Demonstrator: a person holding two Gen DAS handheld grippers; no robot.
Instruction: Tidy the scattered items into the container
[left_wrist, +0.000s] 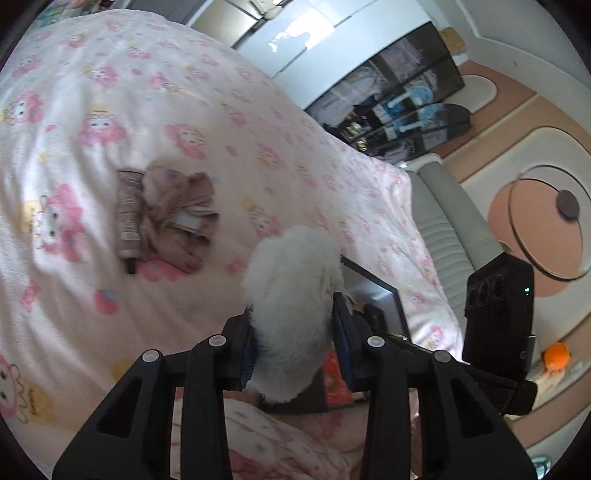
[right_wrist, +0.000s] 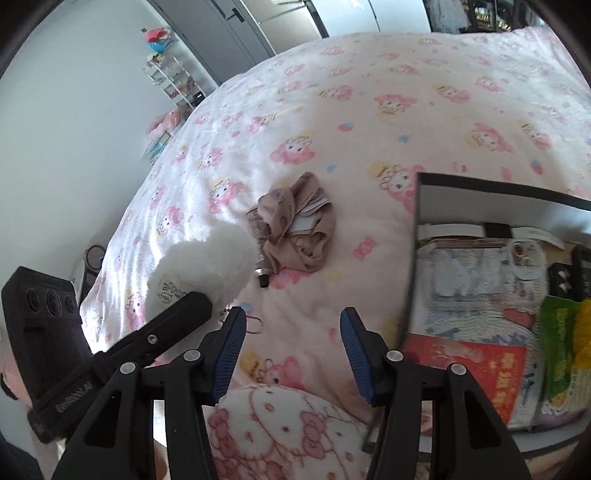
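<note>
My left gripper (left_wrist: 293, 332) is shut on a white fluffy plush item (left_wrist: 291, 295) and holds it above the bed, near the box's corner (left_wrist: 384, 291). The plush also shows in the right wrist view (right_wrist: 207, 266), with the left gripper below it. My right gripper (right_wrist: 291, 332) is open and empty over the pink bedspread. To its right stands the open black-rimmed box (right_wrist: 491, 188), holding several packets and cases. A crumpled beige garment (left_wrist: 177, 214) lies on the bed with a small tube (left_wrist: 127, 236) beside it; it also shows in the right wrist view (right_wrist: 295, 229).
The pink cartoon-print bedspread (left_wrist: 110, 92) covers the whole bed. A grey headboard (left_wrist: 454, 221) runs along the bed's right edge. A white shelf rack (right_wrist: 173, 81) stands by the wall. A pink plush pillow (right_wrist: 280, 432) lies under my right gripper.
</note>
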